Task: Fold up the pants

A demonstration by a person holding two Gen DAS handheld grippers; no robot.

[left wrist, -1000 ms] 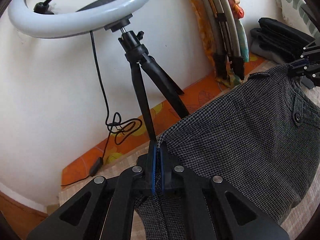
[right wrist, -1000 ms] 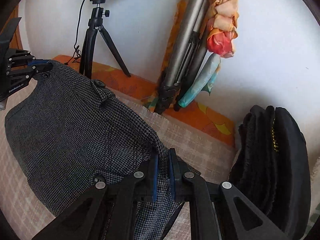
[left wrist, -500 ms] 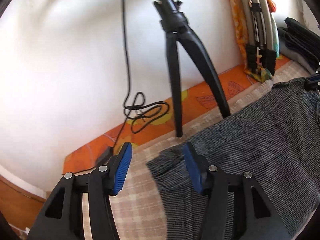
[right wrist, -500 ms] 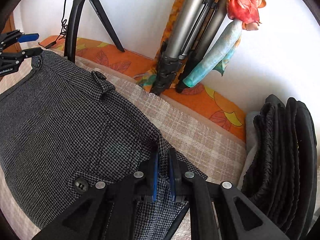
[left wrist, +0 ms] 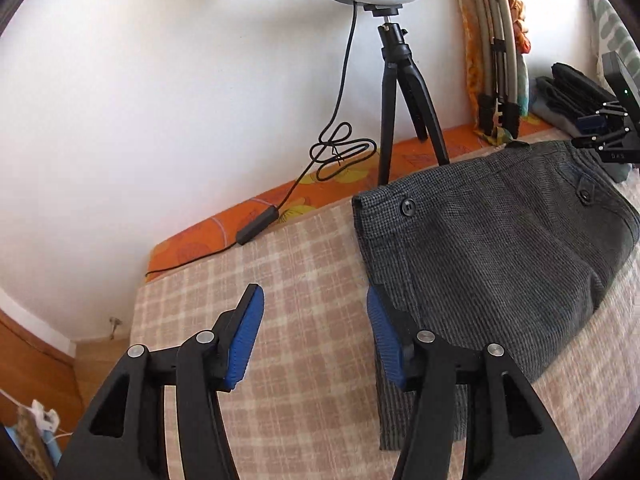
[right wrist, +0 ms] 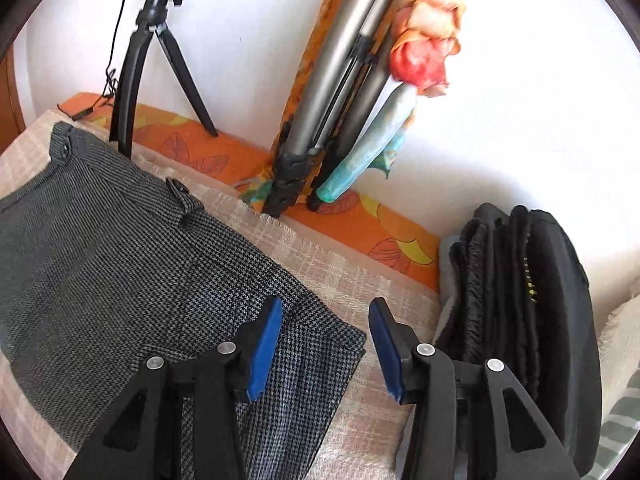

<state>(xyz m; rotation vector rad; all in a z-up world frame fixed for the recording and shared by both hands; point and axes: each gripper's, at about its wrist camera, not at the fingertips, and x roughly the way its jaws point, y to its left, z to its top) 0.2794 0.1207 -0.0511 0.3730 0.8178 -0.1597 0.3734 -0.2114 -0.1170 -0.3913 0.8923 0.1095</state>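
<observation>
While the grey pants (left wrist: 492,240) lie flat on the checked blanket (left wrist: 288,360), both grippers stand apart from them, holding nothing.
Left view: the left gripper (left wrist: 316,332) gapes over bare blanket beside the waistband edge. Right view: the right gripper (right wrist: 326,344), its jaws just opened, brackets the pants' corner, angled downward, near stacked black clothes (right wrist: 520,300).

Left gripper (left wrist: 314,322): jaws parted, blue pads facing each other across a clear gap, nothing between them; it points forward and downward. Its black linkage arms fill the lower part of the left wrist view. Right gripper (right wrist: 324,334): its jaws have just been opening and stand parted; the pads press on nothing. It likewise points forward and downward. From the left wrist view, the right gripper (left wrist: 604,140) shows at the far right edge.
</observation>
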